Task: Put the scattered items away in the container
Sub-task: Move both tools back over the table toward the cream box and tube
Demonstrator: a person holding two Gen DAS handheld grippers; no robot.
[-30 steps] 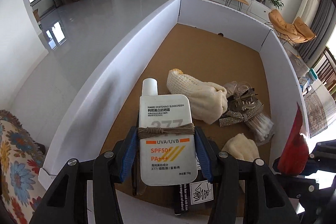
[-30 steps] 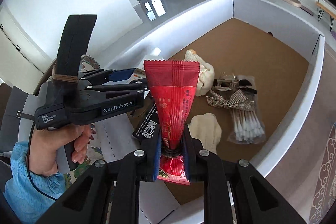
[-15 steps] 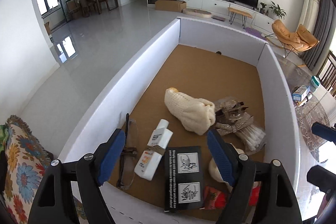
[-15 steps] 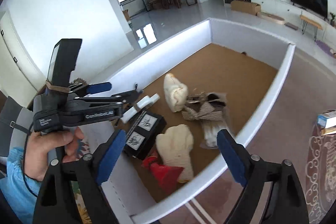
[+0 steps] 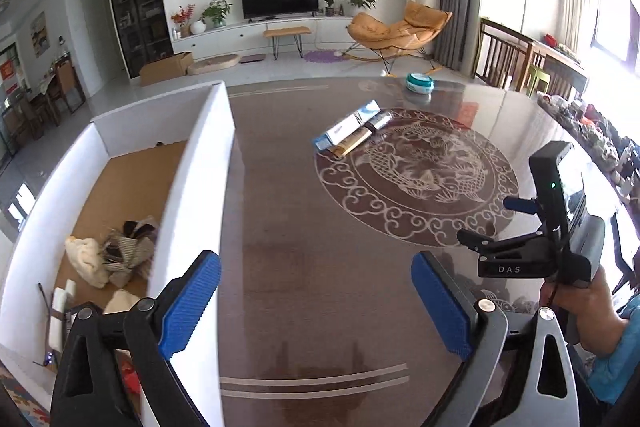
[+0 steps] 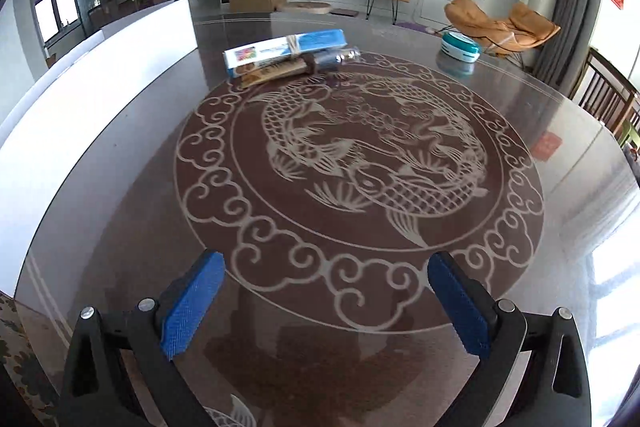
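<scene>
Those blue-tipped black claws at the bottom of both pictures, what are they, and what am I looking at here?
They are hand-held two-finger grippers, one in each of a person's hands, each with a wide-angle camera looking along its fingers. The left gripper is opening and holds nothing; its view also catches the right gripper from the side in the person's hand. The right gripper's own view shows it wide open and empty. Below lies a dark glass table with a fish pattern. On it sit a blue and white flat box tied with twine, brown packets against it, and a round teal and white tub. The white-walled cardboard container on the left already holds knitted cloths and small items.
</scene>
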